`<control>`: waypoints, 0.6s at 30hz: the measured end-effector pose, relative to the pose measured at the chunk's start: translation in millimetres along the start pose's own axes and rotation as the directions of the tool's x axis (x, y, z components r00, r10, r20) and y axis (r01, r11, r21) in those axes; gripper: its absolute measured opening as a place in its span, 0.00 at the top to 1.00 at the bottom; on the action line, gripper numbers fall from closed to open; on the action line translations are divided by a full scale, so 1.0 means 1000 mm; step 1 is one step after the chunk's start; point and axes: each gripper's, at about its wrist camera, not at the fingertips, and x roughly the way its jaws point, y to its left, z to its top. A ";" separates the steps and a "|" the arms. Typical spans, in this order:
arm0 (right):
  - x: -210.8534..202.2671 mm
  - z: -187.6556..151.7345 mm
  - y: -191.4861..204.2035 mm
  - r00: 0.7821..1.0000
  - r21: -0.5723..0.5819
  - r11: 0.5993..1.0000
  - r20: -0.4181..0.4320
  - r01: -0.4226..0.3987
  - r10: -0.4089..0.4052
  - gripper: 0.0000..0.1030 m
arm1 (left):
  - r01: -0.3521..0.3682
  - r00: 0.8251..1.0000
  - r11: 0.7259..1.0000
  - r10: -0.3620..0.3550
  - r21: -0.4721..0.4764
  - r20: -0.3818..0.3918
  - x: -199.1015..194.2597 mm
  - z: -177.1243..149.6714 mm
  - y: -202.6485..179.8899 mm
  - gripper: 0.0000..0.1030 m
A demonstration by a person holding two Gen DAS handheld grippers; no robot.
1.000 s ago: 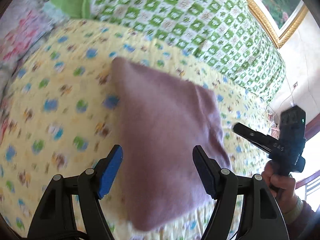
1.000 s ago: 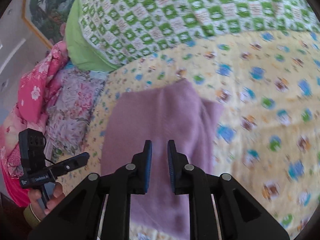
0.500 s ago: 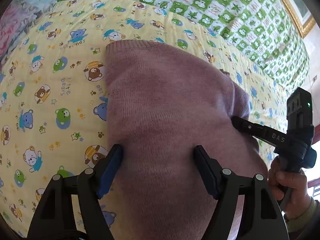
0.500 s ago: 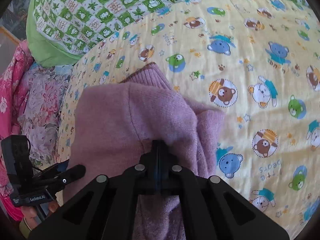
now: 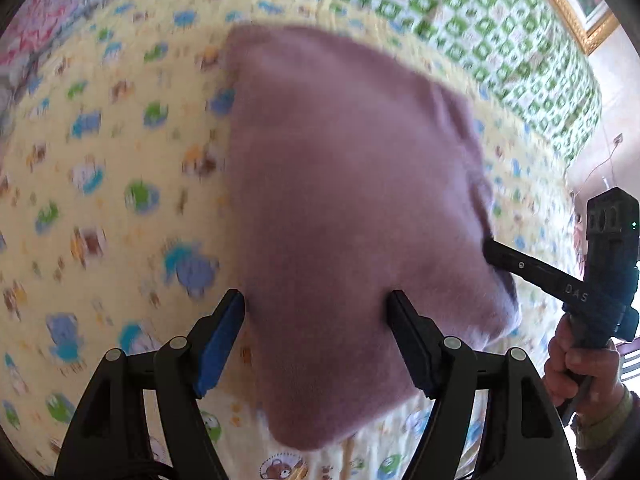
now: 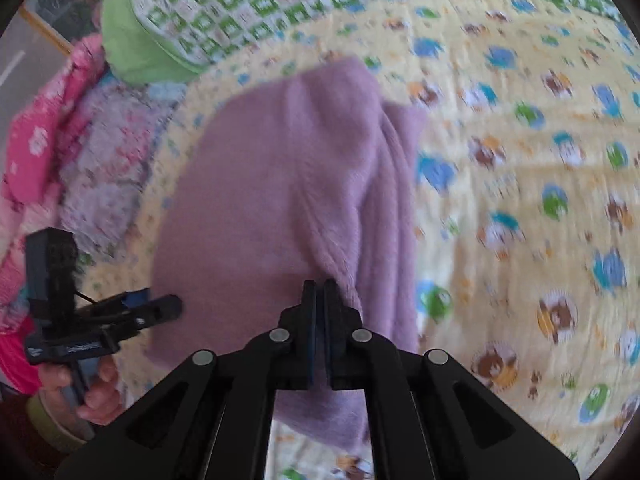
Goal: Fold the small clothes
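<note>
I am partway through a fold on the mauve knitted garment (image 5: 352, 216), which lies on the bed over the yellow bear-print sheet (image 5: 120, 184). It is already doubled up: in the right wrist view a thick roll of layers runs down its right side. The garment's near edge hangs toward both cameras.

My right tongs (image 6: 319, 286) are pressed together, and they pinch the knit at the near end of that roll — the fabric bunches right at the tips. In the left wrist view the same tongs (image 5: 490, 249) come in from the right, with their tips sunk into the garment's right edge.

My left tongs (image 5: 316, 300) are spread wide. The near part of the garment sits in the gap between the blue pads (image 5: 218, 344), but I cannot see them pressing on it, so I judge that they hold nothing yet. Both views are smeared with motion, so fine contact is hard to read.

As I read it, the step in hand is taking hold of the near edge with both tongs for the next fold. The left tongs need to close on the near left part, level with the right grip. Then both should lift and carry the edge toward the far end near the green checked quilt (image 5: 460, 12) — evenly, or the bundled layers may slip apart.
</note>
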 end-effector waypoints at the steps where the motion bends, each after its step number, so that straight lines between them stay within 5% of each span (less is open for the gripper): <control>1: 0.001 -0.003 -0.003 1.000 0.003 1.000 0.011 0.002 -0.002 0.96 | 0.000 1.000 1.000 0.000 0.000 -0.004 0.003 -0.003 0.001 0.27; 11: -0.038 -0.015 0.015 0.994 -0.001 1.000 0.110 -0.003 0.003 0.90 | -0.039 0.997 0.999 0.037 0.026 0.071 -0.026 -0.023 -0.009 0.28; 15: -0.053 -0.038 0.025 0.991 -0.022 1.000 0.132 -0.013 0.016 0.62 | -0.072 0.992 0.997 0.070 0.016 0.105 -0.043 -0.040 -0.008 0.27; 18: -0.062 -0.059 0.031 0.988 -0.050 0.999 0.154 0.012 -0.004 0.57 | -0.104 0.985 0.994 0.099 0.027 0.144 -0.055 -0.060 -0.009 0.26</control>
